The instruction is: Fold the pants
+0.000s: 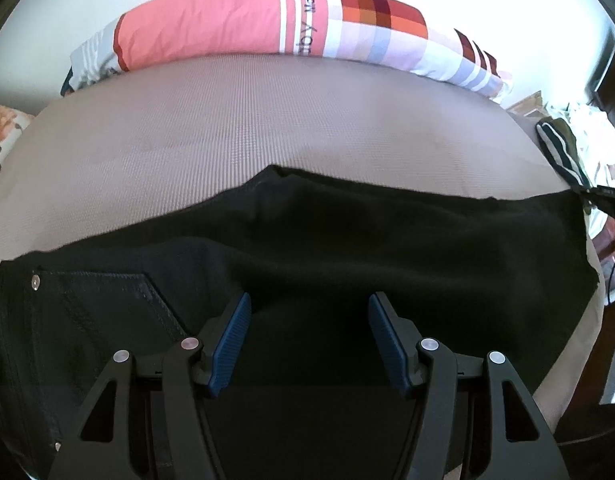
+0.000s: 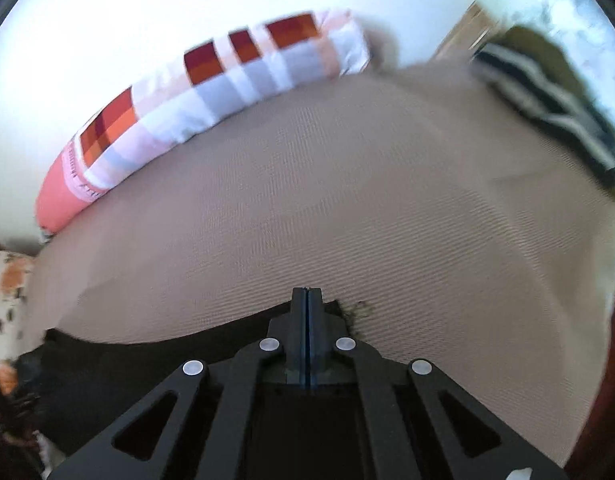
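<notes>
Black pants (image 1: 347,232) lie spread across a taupe bed surface (image 1: 267,112). A back pocket with a metal rivet (image 1: 35,282) shows at the left. My left gripper (image 1: 309,312) hangs just above the middle of the cloth, open, and nothing sits between its blue pads (image 1: 231,344). In the right wrist view my right gripper (image 2: 307,290) is shut, its pads pressed flat together at the far edge of the pants (image 2: 127,364). A frayed hem corner (image 2: 357,312) lies beside it. No cloth is visible between those pads.
A long pink and checked bolster (image 1: 227,20) (image 2: 227,80) lies along the far side against a white wall. A heap of striped clothing (image 1: 559,148) (image 2: 547,92) sits at the right end. Floral fabric (image 1: 3,128) shows at the left edge.
</notes>
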`<state>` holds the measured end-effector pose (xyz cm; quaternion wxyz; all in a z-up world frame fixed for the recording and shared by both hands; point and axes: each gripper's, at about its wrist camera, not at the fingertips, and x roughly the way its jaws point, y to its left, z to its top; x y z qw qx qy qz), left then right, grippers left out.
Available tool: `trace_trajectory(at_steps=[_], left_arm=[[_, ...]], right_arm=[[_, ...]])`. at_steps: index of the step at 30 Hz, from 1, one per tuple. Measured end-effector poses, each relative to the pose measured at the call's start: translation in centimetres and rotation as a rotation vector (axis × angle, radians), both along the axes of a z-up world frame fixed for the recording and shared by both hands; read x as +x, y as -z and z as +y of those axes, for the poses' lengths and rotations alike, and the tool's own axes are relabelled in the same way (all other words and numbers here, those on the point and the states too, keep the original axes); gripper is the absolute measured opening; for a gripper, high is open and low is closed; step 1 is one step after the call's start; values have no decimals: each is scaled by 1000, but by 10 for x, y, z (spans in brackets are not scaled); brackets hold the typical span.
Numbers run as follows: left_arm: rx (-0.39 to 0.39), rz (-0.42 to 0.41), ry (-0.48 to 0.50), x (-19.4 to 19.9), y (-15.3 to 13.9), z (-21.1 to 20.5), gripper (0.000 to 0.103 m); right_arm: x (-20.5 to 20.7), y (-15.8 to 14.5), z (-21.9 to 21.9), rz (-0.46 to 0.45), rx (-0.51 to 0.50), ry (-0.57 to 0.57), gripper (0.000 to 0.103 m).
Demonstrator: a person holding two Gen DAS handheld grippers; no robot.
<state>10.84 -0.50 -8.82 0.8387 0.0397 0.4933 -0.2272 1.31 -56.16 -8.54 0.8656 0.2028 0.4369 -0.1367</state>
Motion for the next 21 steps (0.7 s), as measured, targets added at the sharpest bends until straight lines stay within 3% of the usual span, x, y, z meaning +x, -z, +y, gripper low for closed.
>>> trace_trajectory(at_steps=[9,12,14,17,21], left_arm=[[19,-2,-7,13,16,2,62],[38,-23,14,12,17,0,63],[40,-15,16,13,15,0,63],[-4,-13,13,10,4,9,63],[4,-56,-41,10,-5,30,64]], right_arm=[[25,41,0,154,-46,63,0],[31,40,3,181,-66,74,7],[32,35,6,223,-79,73,14],[29,5,25,169,-132,53,19],[42,-25,77,101,-99,-105,25]])
